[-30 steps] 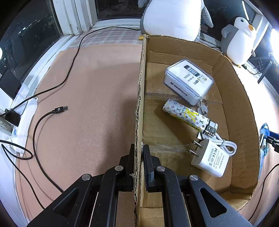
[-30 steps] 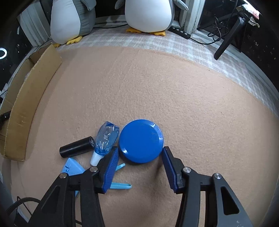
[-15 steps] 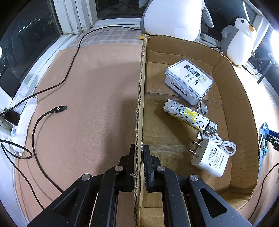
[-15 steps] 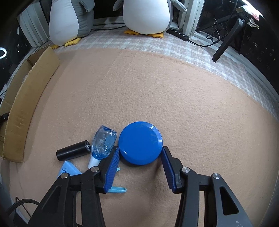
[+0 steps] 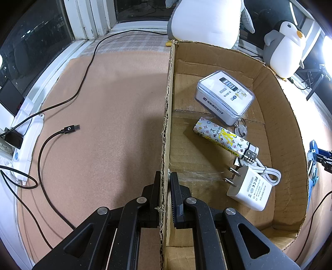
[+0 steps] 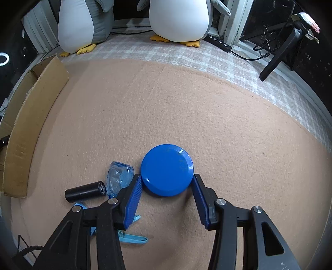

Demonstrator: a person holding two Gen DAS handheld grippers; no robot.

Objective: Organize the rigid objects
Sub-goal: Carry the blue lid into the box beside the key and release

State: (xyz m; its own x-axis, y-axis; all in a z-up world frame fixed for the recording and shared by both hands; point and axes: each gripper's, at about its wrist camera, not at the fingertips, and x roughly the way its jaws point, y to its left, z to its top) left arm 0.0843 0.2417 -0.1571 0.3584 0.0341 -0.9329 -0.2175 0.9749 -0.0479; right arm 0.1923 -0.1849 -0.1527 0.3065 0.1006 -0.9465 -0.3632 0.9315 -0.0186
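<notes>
In the left wrist view my left gripper (image 5: 166, 174) is shut on the left wall of an open cardboard box (image 5: 167, 124). Inside the box lie a clear-lidded white case (image 5: 225, 97), a patterned tube with a combination lock (image 5: 222, 137) and a white charger with its cable (image 5: 249, 191). In the right wrist view my right gripper (image 6: 167, 176) straddles a round blue disc (image 6: 167, 166) on the tan mat, its blue pads pressing the disc's left and right edges. A clear blue bottle (image 6: 119, 176) and a black cylinder (image 6: 85, 191) lie just left of it.
Light blue plastic pieces (image 6: 132, 238) lie under the right gripper's left finger. The box's outer wall (image 6: 31, 124) stands at the far left. Two plush penguins (image 6: 178, 18) sit at the back. A black USB cable (image 5: 68, 129) and a white power strip (image 5: 27, 149) lie left of the box.
The right gripper's pads closed slightly onto the blue disc, and the disc stayed between them while the bottle and cylinder slid lower in view. The left gripper has not moved.
</notes>
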